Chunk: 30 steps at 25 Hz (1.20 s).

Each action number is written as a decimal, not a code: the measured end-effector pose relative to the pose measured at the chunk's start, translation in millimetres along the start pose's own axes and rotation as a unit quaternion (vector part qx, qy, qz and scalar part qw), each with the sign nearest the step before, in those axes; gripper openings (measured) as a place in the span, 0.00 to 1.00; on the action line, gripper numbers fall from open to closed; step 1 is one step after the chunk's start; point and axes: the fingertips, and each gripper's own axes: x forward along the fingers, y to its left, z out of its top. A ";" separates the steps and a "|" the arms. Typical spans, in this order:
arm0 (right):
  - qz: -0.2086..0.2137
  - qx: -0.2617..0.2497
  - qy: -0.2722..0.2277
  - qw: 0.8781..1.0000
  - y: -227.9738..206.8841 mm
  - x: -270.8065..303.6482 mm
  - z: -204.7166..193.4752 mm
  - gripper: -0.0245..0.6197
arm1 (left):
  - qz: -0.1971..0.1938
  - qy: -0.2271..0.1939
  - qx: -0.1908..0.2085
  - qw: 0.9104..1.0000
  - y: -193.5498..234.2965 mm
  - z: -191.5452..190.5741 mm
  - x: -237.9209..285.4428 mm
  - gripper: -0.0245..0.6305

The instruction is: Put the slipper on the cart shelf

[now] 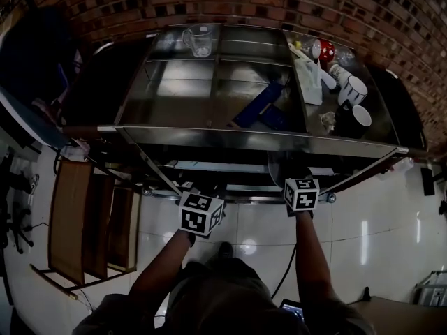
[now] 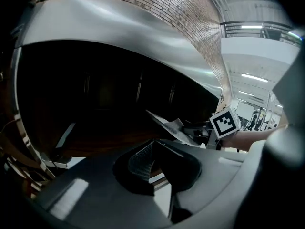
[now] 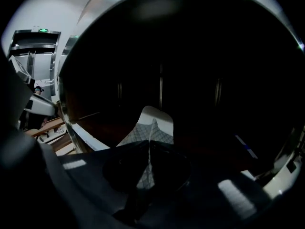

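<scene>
Right gripper view shows the right gripper point(image 3: 148, 148) pinched shut on the slipper point(image 3: 152, 125), which has a thin quilted upper on a pale sole. It is held in the dark space under the cart point(image 1: 265, 139). The slipper looks light, soft and floppy, so the edge near the stiffer sole seems the best hold. The left gripper point(image 2: 152, 144) has its jaws together and empty. Only the left gripper view shows the slipper side-on, jutting from the right gripper's tips. Head view hides it beneath the steel top.
</scene>
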 end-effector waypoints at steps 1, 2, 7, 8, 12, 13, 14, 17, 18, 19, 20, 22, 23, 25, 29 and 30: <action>-0.002 0.001 0.000 1.000 -3.5 4.6 0.1 0.05 | 0.001 0.001 -0.001 1.000 -0.3 0.1 2.4 0.05; -0.004 0.001 0.001 1.000 -6.2 8.8 0.2 0.05 | 0.002 0.003 -0.002 1.000 -0.3 -0.2 4.5 0.05; -0.005 -0.001 0.005 1.000 -13.9 28.2 2.2 0.06 | 0.010 0.009 -0.006 1.000 1.5 -0.9 11.1 0.05; -0.006 -0.002 0.006 1.000 -15.4 31.7 2.8 0.06 | 0.012 0.009 -0.006 1.000 2.3 -0.6 11.6 0.05; -0.007 -0.007 0.009 1.000 -18.2 41.6 5.2 0.06 | 0.023 0.013 -0.009 1.000 8.4 -3.1 10.0 0.05; -0.007 -0.008 0.010 1.000 -18.3 42.7 5.7 0.06 | 0.025 0.014 -0.010 1.000 9.4 -4.0 8.9 0.05; -0.005 -0.009 0.010 1.000 -17.9 43.3 6.1 0.06 | 0.027 0.015 -0.011 0.999 10.0 -4.7 7.7 0.05; 0.007 -0.006 0.000 1.000 -13.3 41.5 8.8 0.09 | 0.030 0.014 -0.012 0.999 11.7 -6.4 3.0 0.05; 0.010 -0.004 -0.004 1.000 -11.6 39.4 10.4 0.12 | 0.031 0.014 -0.013 0.999 12.5 -6.7 1.0 0.05; 0.011 -0.002 -0.008 1.000 -10.1 36.3 12.2 0.14 | 0.031 0.013 -0.013 0.999 13.3 -6.9 -1.2 0.05; 0.011 0.000 -0.011 1.000 -8.5 32.2 14.0 0.14 | 0.032 0.012 -0.013 0.999 14.1 -7.1 -3.7 0.05; 0.011 0.004 -0.019 1.000 -3.3 21.6 18.3 0.15 | 0.033 0.008 -0.014 0.999 16.3 -7.1 -10.1 0.05; 0.011 0.005 -0.024 1.000 1.2 15.5 20.9 0.15 | 0.033 0.005 -0.015 0.999 18.0 -6.7 -14.2 0.05; 0.015 0.006 -0.037 0.999 14.7 2.7 27.0 0.14 | 0.036 -0.002 -0.016 0.999 22.9 -5.0 -24.0 0.05; 0.041 0.012 -0.062 0.997 57.9 -20.0 41.2 0.14 | 0.038 -0.021 -0.015 0.999 34.9 1.5 -46.6 0.05; 0.052 0.015 -0.068 0.996 72.2 -25.2 45.3 0.14 | 0.038 -0.025 -0.015 0.999 38.0 3.3 -53.1 0.05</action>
